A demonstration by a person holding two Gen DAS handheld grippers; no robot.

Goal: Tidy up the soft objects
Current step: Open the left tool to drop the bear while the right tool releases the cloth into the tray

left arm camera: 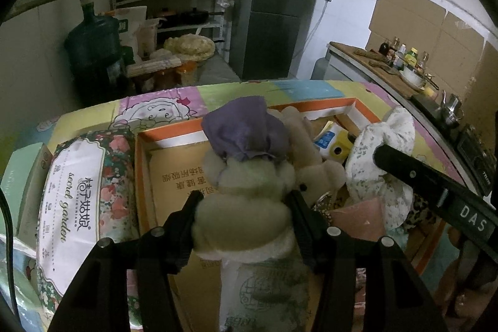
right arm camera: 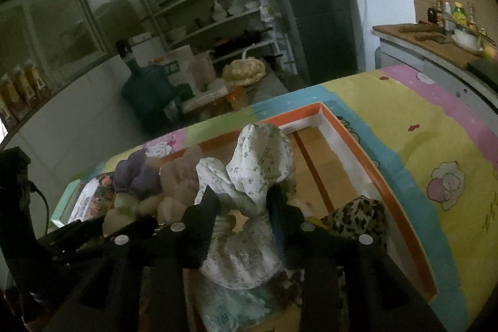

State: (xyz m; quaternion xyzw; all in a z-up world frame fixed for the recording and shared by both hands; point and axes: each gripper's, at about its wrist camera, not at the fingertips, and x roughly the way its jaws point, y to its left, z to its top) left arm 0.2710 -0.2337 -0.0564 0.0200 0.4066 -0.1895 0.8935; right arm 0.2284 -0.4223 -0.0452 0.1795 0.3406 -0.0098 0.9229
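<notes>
My left gripper point(left arm camera: 242, 204) is shut on a cream plush toy point(left arm camera: 246, 176) with a purple cloth hat point(left arm camera: 246, 129), held above an orange-rimmed cardboard box point(left arm camera: 171, 129). A second beige plush point(left arm camera: 314, 176) sits beside it in the box. My right gripper point(right arm camera: 242, 204) is shut on a white floral cloth toy point(right arm camera: 258, 164) above the same box point(right arm camera: 351, 142). The floral toy also shows in the left wrist view point(left arm camera: 379, 145), with the right gripper's finger across it. The purple-hatted plush shows in the right wrist view point(right arm camera: 133, 173) at the left.
A floral tissue pack point(left arm camera: 77, 201) and a green box point(left arm camera: 18, 176) lie left of the box. A leopard-print item point(right arm camera: 358, 217), a pink item point(left arm camera: 361, 217) and a yellow-white pack point(left arm camera: 333, 142) are inside. The colourful cartoon sheet point(right arm camera: 435, 129) covers the table. Fridge, shelves and counter stand behind.
</notes>
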